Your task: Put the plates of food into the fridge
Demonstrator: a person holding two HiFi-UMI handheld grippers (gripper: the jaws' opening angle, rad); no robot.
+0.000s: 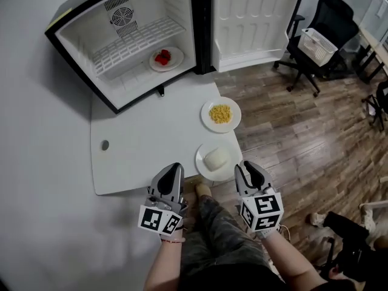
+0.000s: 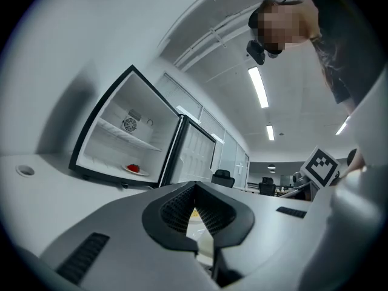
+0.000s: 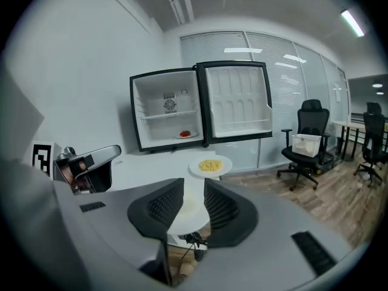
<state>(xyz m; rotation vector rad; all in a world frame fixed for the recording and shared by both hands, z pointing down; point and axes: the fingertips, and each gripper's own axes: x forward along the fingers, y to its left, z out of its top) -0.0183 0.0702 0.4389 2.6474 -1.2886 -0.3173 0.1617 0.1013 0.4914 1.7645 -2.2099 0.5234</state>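
Note:
Inside the open fridge point(image 1: 79, 38) a plate of red food point(image 1: 165, 58) lies on the lower floor; the same red plate point(image 3: 185, 134) point(image 2: 134, 169) shows in both gripper views. On the white table point(image 1: 139, 144) sit a plate of yellow corn point(image 1: 220, 114) point(image 3: 210, 165) and, nearer its front edge, a plate with a white lump point(image 1: 217, 160). My right gripper point(image 1: 245, 166) point(image 3: 193, 184) is open beside that plate's right rim, and the white plate point(image 3: 189, 217) shows through the gap between its jaws. My left gripper point(image 1: 174, 168) point(image 2: 194, 190) is shut and empty at the table's front edge.
The fridge door point(image 1: 254, 17) stands swung open to the right. A cable hole point(image 1: 105, 145) marks the table's left part. Office chairs, one carrying a white basket point(image 1: 318, 44), stand on the wooden floor at the right. The person's legs are below the grippers.

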